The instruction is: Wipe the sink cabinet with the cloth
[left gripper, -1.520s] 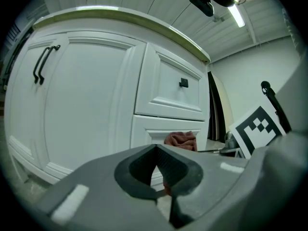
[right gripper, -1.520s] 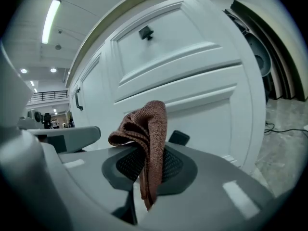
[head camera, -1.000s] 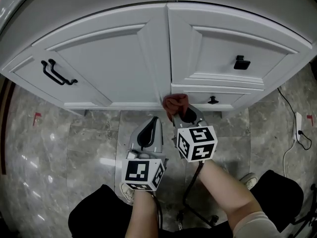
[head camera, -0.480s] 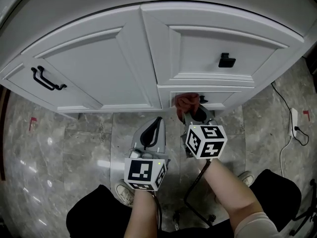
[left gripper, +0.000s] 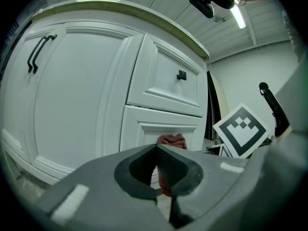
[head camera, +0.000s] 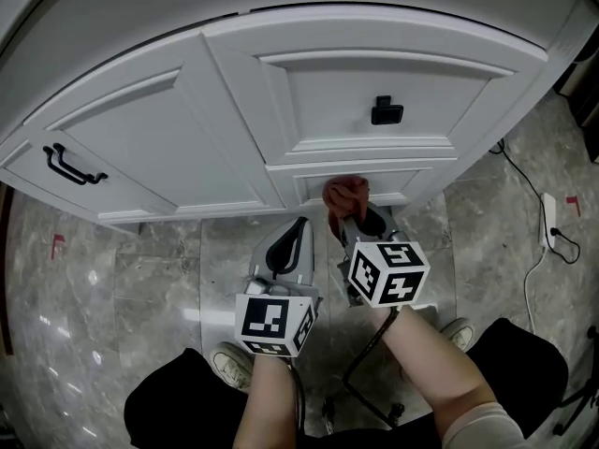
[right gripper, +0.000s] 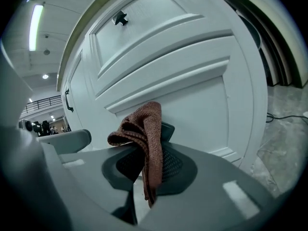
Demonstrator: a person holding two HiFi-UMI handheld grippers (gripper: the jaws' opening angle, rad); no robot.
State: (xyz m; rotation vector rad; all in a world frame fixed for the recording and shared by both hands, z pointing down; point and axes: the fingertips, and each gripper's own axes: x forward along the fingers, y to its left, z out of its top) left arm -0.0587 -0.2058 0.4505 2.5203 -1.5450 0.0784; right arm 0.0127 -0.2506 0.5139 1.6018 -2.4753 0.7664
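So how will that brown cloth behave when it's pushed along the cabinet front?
Probably floppy: the cloth droops in folds over the right tongs, its tail hanging below. Likely light, since a narrow pinch carries it. Its coarse knit should drag rather than slip on the smooth sink cabinet, so it may bunch up.

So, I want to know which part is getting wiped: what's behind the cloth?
The white lower drawer front of the sink cabinet sits behind the cloth, clamped in the right gripper. The patch under the cloth, and any knob there, is covered.
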